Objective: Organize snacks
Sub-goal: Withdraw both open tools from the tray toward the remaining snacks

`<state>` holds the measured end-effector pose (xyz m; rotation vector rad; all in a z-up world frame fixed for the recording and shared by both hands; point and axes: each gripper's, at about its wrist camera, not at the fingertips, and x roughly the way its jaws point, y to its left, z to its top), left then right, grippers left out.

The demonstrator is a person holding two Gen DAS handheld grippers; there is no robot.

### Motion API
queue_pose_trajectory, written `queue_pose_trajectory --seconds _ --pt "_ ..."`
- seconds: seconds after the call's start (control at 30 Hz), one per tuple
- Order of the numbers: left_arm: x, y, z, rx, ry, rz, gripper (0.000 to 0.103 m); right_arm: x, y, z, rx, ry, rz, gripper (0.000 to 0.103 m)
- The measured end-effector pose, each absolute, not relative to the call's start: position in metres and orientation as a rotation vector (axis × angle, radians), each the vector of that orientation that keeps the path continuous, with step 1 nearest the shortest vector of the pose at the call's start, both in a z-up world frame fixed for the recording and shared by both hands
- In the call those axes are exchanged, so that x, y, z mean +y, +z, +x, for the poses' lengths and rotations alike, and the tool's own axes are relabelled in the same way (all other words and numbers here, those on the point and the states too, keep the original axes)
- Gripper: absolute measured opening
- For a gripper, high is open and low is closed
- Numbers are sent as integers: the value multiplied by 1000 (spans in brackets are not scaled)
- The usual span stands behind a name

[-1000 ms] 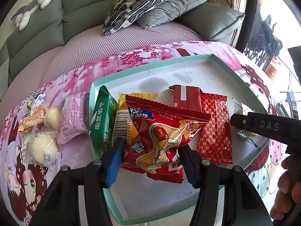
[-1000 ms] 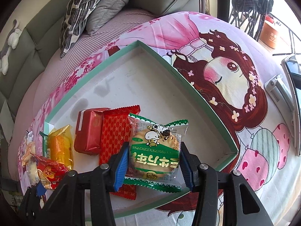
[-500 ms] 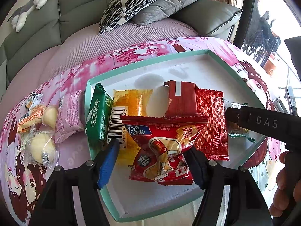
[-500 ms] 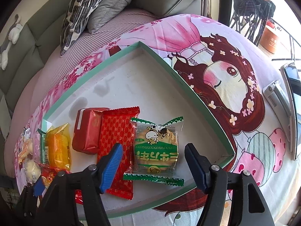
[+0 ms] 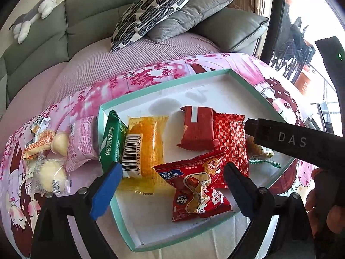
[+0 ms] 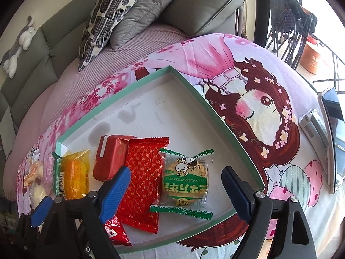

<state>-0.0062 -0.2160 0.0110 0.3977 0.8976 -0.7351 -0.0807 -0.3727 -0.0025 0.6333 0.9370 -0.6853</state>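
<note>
A white tray with a teal rim [image 5: 163,87] [image 6: 189,79] lies on a pink cartoon cloth. In it rest a green packet [image 5: 112,138], a yellow cake pack [image 5: 146,142], a dark red packet [image 5: 197,127], a patterned red packet [image 5: 231,142] [image 6: 144,179] and a red candy bag [image 5: 198,187]. My left gripper [image 5: 171,187] hangs over the candy bag, its jaws opening and clear of the bag. My right gripper [image 6: 176,192] straddles a green-trimmed biscuit pack [image 6: 185,181] lying flat in the tray, its jaws opening too, pads off the pack.
Left of the tray lie loose snacks: a pink packet [image 5: 80,142], an orange packet [image 5: 37,144] and round white cakes [image 5: 51,174]. A phone on a stand [image 6: 332,136] stands at the cloth's right edge. Sofa cushions [image 5: 155,10] sit behind.
Both grippers let go: the left released the red candy bag, which dropped flat into the tray, and the right released the biscuit pack. Both pairs of fingers spread wide.
</note>
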Motion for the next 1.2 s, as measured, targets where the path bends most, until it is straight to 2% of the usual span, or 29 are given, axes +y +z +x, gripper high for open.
queue_pose_trajectory --seconds 0.43,0.7,1.1,1.13,1.17,1.2 --pt "-153 35 39 879 -461 136 96 -373 3 -81 909 -692 634 88" --pt "-109 33 64 920 -304 -17 96 -351 11 -65 905 -635 529 88" --pt "-87 28 72 952 -228 -98 96 -320 11 -45 936 -540 443 88" --pt "-87 27 73 952 -224 -98 96 -319 11 -44 938 -538 437 90" --pt "-86 27 73 953 -219 -96 96 -318 11 -44 944 -538 430 101" --pt "-86 27 73 954 -213 -91 96 -318 10 -44 945 -540 420 103"
